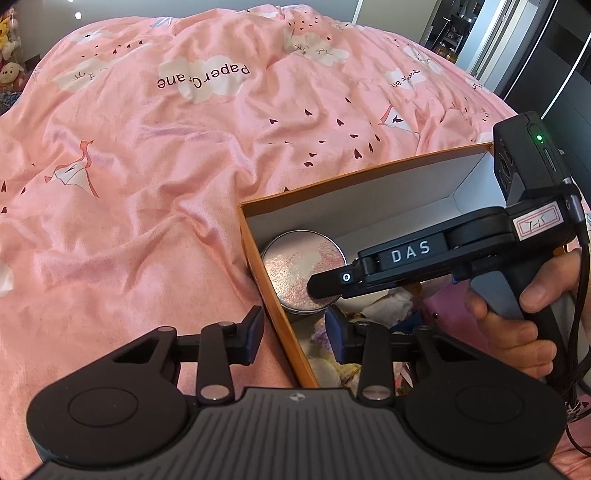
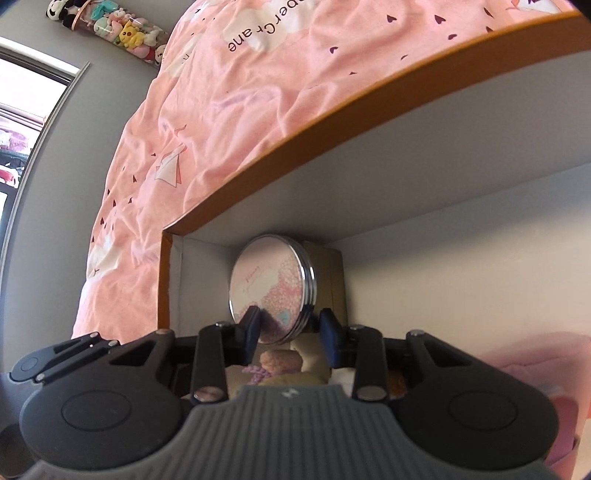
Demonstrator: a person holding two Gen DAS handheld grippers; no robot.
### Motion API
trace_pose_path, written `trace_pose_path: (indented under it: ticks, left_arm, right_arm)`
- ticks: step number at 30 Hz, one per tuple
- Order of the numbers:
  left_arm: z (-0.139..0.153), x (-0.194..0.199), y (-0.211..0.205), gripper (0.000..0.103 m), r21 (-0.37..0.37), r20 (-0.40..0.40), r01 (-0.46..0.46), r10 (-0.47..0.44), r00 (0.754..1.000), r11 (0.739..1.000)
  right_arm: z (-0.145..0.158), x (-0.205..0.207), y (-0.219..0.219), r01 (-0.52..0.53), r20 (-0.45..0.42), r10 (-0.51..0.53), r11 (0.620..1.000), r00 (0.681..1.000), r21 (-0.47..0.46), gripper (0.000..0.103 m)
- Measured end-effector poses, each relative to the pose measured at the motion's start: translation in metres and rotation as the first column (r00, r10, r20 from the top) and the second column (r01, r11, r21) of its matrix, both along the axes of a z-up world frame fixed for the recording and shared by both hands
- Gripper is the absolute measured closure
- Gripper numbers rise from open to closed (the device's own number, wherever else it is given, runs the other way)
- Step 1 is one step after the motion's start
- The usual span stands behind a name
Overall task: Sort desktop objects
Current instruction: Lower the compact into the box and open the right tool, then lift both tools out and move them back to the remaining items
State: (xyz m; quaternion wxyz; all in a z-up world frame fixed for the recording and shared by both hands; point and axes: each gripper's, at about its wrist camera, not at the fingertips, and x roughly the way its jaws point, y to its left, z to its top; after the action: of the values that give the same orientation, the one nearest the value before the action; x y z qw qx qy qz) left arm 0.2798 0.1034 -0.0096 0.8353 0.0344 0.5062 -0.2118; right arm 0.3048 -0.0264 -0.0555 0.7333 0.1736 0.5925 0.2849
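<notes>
One orange-edged cardboard box (image 1: 258, 236) is seen on one pink printed bedcover (image 1: 147, 184), and one round tin (image 1: 301, 267) with a pink patterned lid is counted inside it, at about ten o'clock within the box in the left wrist view. Two grippers are counted, the left gripper (image 1: 295, 334) at six o'clock of that view and the right gripper (image 2: 290, 330) at six o'clock of its own view, along with one hand (image 1: 532, 314) at four o'clock. Several small soft items lie in the box bottom, too hidden to be counted, and one row of plush toys (image 2: 118, 29) is seen at eleven o'clock in the right wrist view.
</notes>
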Motion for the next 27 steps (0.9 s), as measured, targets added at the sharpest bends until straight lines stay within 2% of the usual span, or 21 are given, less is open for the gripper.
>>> trace_pose_path:
  ticks: [3, 9, 13, 16, 22, 24, 27]
  left_arm:
    - [0.000, 0.000, 0.000, 0.061, 0.010, 0.006, -0.004, 0.003, 1.000, 1.000]
    - [0.006, -0.003, 0.001, 0.061, 0.015, 0.019, -0.040, 0.040, 0.999, 0.999]
    - [0.016, -0.014, -0.002, 0.061, 0.015, 0.045, -0.051, 0.050, 0.998, 0.999]
    - [0.026, -0.027, -0.007, 0.061, 0.026, 0.081, -0.076, 0.074, 0.994, 0.997]
    - [0.053, -0.066, -0.024, 0.061, 0.012, 0.180, -0.079, 0.075, 0.981, 0.997]
    - [0.057, -0.080, -0.031, 0.061, 0.015, 0.180, -0.095, 0.091, 0.979, 0.995]
    - [0.058, -0.104, -0.040, 0.061, 0.042, 0.179, -0.124, 0.115, 0.977, 0.991]
  right_arm:
    - [0.000, 0.000, 0.002, -0.015, 0.019, 0.016, 1.000, 1.000, -0.005, 0.062]
    - [0.002, 0.001, 0.002, -0.022, 0.035, 0.023, 1.000, 0.999, -0.012, 0.062]
    - [0.019, -0.009, -0.003, -0.052, 0.131, 0.060, 0.997, 0.990, -0.062, 0.062]
    - [0.038, -0.024, -0.008, -0.092, 0.223, 0.117, 0.989, 0.968, -0.119, 0.062]
    - [0.070, -0.069, -0.024, -0.131, 0.391, 0.213, 0.965, 0.895, -0.228, 0.061]
    - [0.079, -0.088, -0.031, -0.124, 0.438, 0.217, 0.965, 0.873, -0.231, 0.061]
    - [0.087, -0.114, -0.046, -0.098, 0.471, 0.187, 0.973, 0.862, -0.207, 0.061]
